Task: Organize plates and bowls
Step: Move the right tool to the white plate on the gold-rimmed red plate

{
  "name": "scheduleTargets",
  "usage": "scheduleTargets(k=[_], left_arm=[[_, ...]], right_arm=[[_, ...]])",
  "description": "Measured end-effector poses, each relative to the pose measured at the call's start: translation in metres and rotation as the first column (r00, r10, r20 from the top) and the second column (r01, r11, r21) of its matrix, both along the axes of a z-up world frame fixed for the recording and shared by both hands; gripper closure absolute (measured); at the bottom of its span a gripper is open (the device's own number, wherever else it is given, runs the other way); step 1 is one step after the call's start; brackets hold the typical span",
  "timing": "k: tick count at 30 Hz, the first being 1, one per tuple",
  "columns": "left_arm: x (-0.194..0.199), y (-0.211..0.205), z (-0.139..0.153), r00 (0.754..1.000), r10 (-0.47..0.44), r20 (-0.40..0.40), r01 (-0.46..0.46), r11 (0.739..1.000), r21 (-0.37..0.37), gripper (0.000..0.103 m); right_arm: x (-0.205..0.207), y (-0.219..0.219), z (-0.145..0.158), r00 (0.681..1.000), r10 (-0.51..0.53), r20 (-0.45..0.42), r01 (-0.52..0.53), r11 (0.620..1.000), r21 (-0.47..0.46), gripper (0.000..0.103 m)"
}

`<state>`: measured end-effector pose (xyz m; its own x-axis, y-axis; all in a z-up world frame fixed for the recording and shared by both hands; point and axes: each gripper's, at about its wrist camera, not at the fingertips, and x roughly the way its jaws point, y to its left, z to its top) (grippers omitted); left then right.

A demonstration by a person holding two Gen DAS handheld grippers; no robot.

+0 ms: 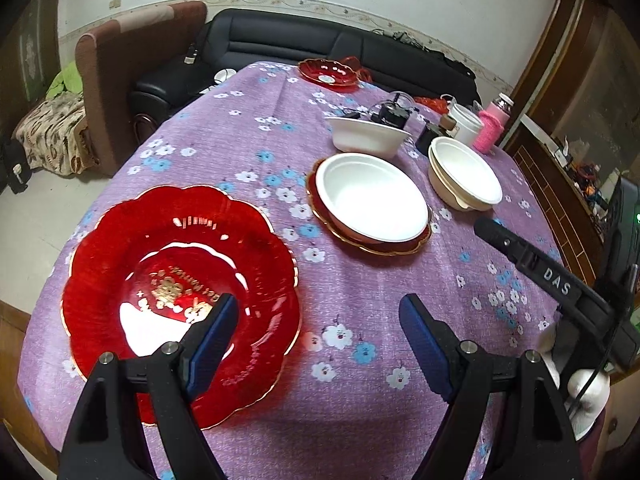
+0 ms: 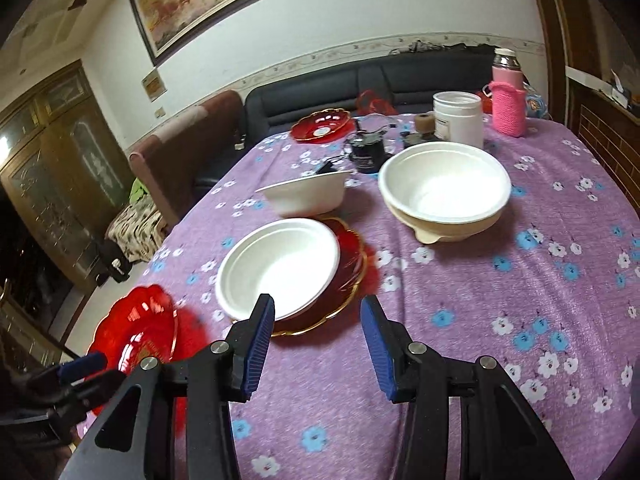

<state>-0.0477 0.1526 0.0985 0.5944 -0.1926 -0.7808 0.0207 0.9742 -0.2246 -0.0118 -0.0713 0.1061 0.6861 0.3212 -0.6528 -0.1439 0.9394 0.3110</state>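
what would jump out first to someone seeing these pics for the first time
The big glossy red plate at the near left edge of the purple flowered tablecloth, just ahead of the open left hand-held gripper. Next, the white bowl sitting on a second red plate mid-table, before the empty right hand-held gripper. Farther right stands a stack of white bowls.

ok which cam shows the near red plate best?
Left wrist: the near red plate fills the lower left, gold centre print visible, one finger overlapping it. Right wrist catches it only at the left edge, blurred, partly behind the left gripper.
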Motion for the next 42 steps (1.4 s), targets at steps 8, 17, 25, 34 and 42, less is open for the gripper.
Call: scheduleTargets(k=[8,17,25,34,42], left_arm=[[0.013,-0.005,-0.006,1.0,-0.004,-0.02,0.004,1.0,0.001,0.021],[0.026,-0.001,-0.016,0.999,0.006,-0.049,-0.007,1.0,-0.013,0.021],[0.032,-0.004,-0.019,0.998,0.001,-0.056,-0.001,1.0,-0.009,0.021],[0.038,-0.008,-0.021,0.998,-0.004,-0.056,0.003,1.0,-0.009,0.021],[0.045,-0.016,-0.023,0.998,-0.013,-0.062,0.013,1.0,-0.011,0.021]], right_arm=[[0.023,-0.015,-0.001,0.999,-0.039,-0.012,0.039,0.999,0.017,0.054],[0.049,-0.02,0.001,0.998,-0.063,-0.019,0.063,0.997,0.043,0.054],[0.061,-0.017,-0.007,0.997,-0.076,-0.025,0.077,0.996,0.039,0.054],[0.068,-0.031,-0.023,0.993,-0.113,-0.042,0.114,0.993,0.029,0.054],[0.074,-0.04,-0.034,0.989,-0.134,-0.062,0.135,0.991,0.02,0.054]])
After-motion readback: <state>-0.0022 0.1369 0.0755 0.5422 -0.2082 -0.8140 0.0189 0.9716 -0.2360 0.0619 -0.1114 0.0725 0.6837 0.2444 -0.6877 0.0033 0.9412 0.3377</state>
